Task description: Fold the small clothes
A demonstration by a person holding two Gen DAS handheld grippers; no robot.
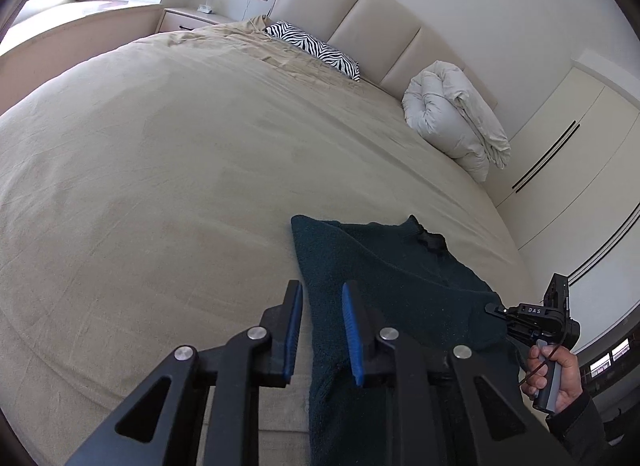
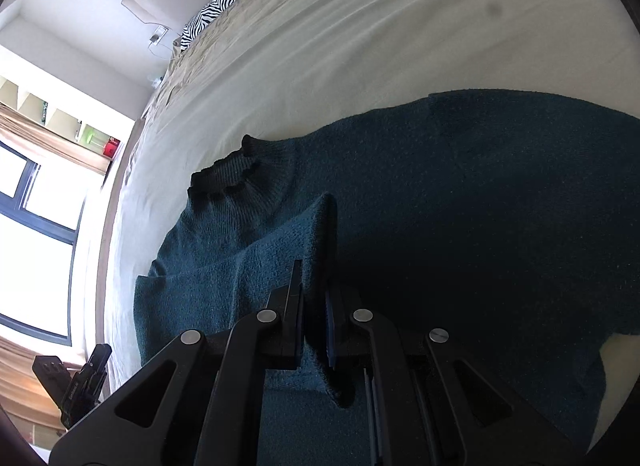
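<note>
My right gripper (image 2: 316,306) pinches a raised fold of the dark teal sweater (image 2: 460,193) spread on the bed (image 2: 360,25), collar (image 2: 236,173) pointing away left, while my left gripper (image 1: 322,330) hangs slightly parted over its other edge.

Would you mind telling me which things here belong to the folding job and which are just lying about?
Part of the job:
- dark teal sweater
- right gripper, shut on a fold of it
- left gripper, jaws apart at its edge

Lying about:
- zebra pillow
- rolled white duvet
- nightstand
</note>
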